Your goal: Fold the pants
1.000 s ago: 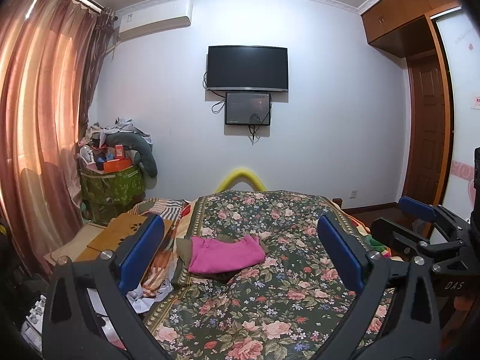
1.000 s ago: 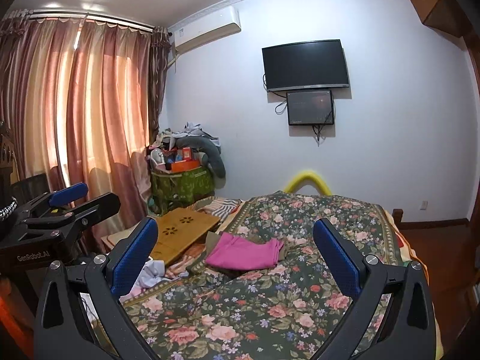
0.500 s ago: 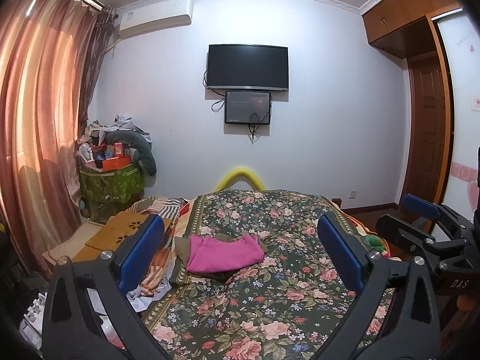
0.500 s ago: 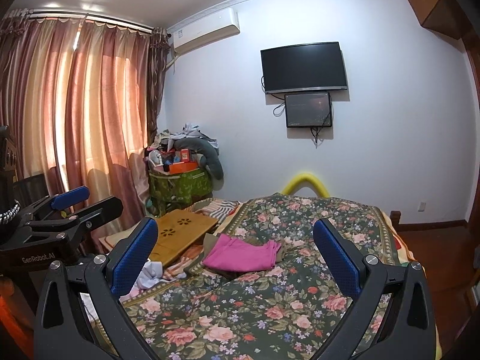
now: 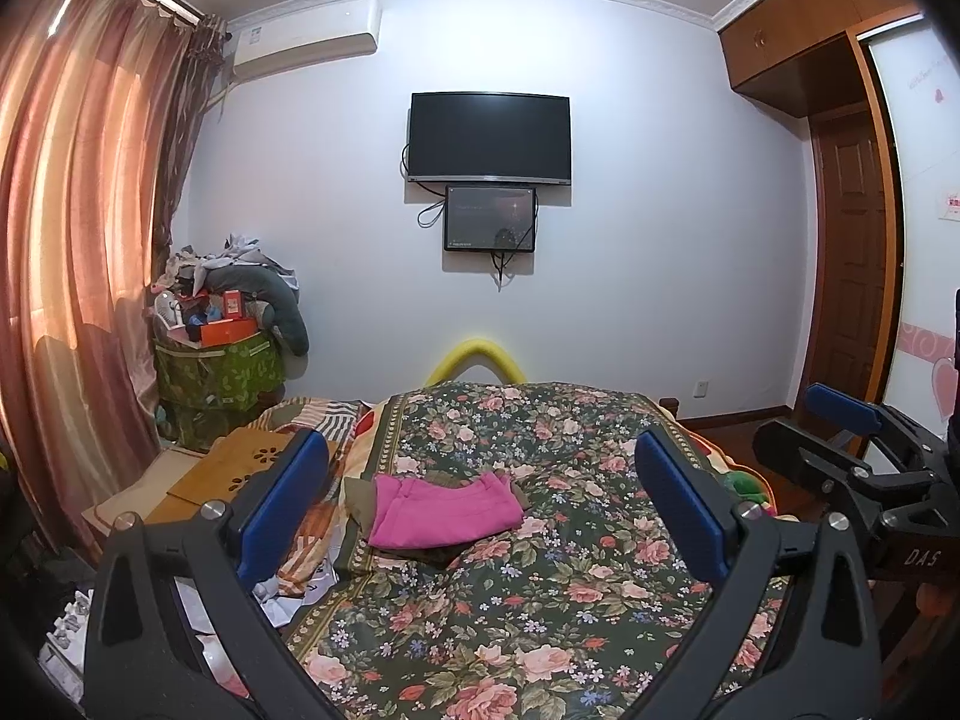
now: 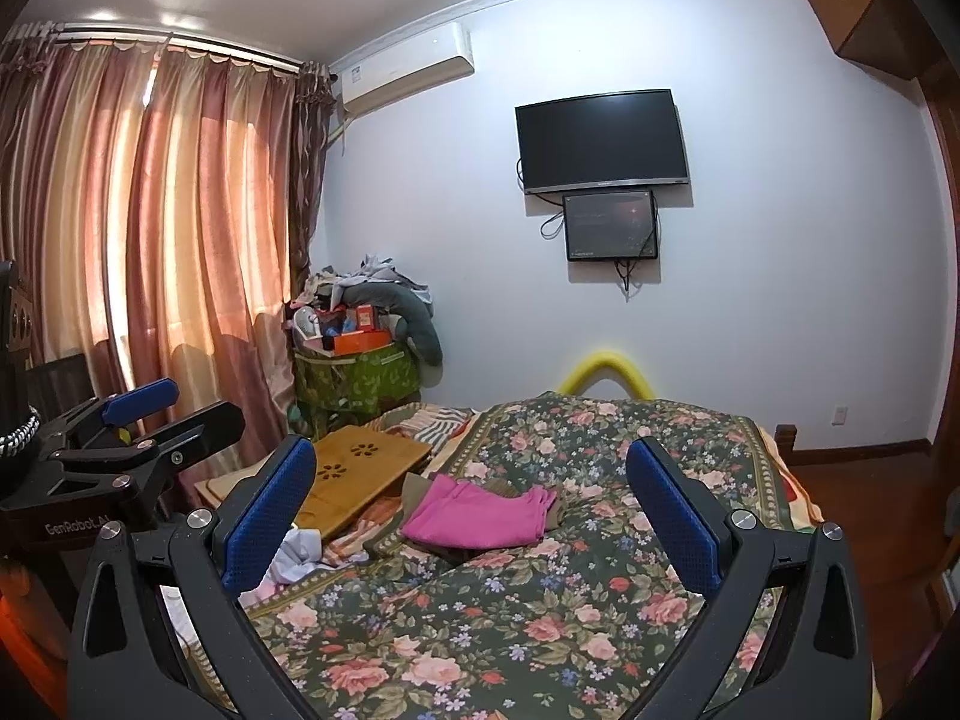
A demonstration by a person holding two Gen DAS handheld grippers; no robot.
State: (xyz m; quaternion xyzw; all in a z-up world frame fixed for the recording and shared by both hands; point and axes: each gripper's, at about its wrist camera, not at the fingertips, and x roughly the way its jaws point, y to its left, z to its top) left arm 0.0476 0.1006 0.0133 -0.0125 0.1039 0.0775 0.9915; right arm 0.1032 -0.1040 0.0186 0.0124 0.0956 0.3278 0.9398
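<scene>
Folded pink pants (image 5: 441, 510) lie on top of an olive-brown garment (image 5: 359, 495) on the floral bedspread (image 5: 510, 612), toward its left side. They also show in the right wrist view (image 6: 480, 513). My left gripper (image 5: 480, 510) is open and empty, held well back above the near part of the bed. My right gripper (image 6: 471, 516) is open and empty too, level with the left one. Each gripper shows at the edge of the other's view: the right one (image 5: 852, 456), the left one (image 6: 120, 438).
A wooden lap table (image 6: 360, 474) sits left of the bed beside striped bedding (image 5: 318, 414). A green bin piled with clutter (image 5: 216, 360) stands by the curtains (image 5: 72, 276). A TV (image 5: 489, 138) hangs on the far wall. A wooden door (image 5: 852, 276) is at right.
Both grippers have drifted slightly; the pants sit a little lower and more left in the views. Both stay open and empty.
</scene>
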